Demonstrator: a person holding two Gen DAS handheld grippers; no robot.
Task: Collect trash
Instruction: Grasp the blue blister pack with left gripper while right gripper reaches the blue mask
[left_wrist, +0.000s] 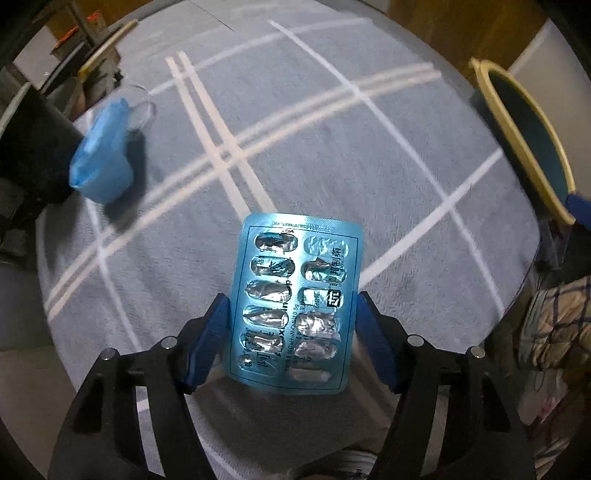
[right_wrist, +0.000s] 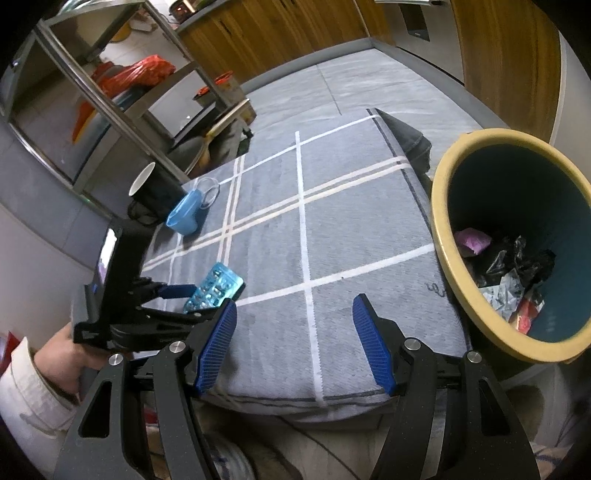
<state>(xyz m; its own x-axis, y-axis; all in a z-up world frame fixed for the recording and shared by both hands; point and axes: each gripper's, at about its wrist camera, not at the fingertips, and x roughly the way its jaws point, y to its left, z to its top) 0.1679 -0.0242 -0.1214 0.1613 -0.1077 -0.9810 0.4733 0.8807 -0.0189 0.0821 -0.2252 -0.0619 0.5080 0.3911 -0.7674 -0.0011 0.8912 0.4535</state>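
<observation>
Left gripper (left_wrist: 293, 332) has its blue pads against the long edges of an empty turquoise foil blister pack (left_wrist: 295, 306), long axis running away along my fingers, over the grey checked cushion (left_wrist: 332, 147). Right gripper (right_wrist: 295, 343) hangs apart, empty. I judge the yellow-rimmed bin (right_wrist: 443, 236) lies rightward, nearer my right hand.

The blister pack (left_wrist: 291, 317) between the left gripper's fingers bears Chinese print, partly "邦制药". Beside it reads "0.5g". The remaining print is too broken to read.
</observation>
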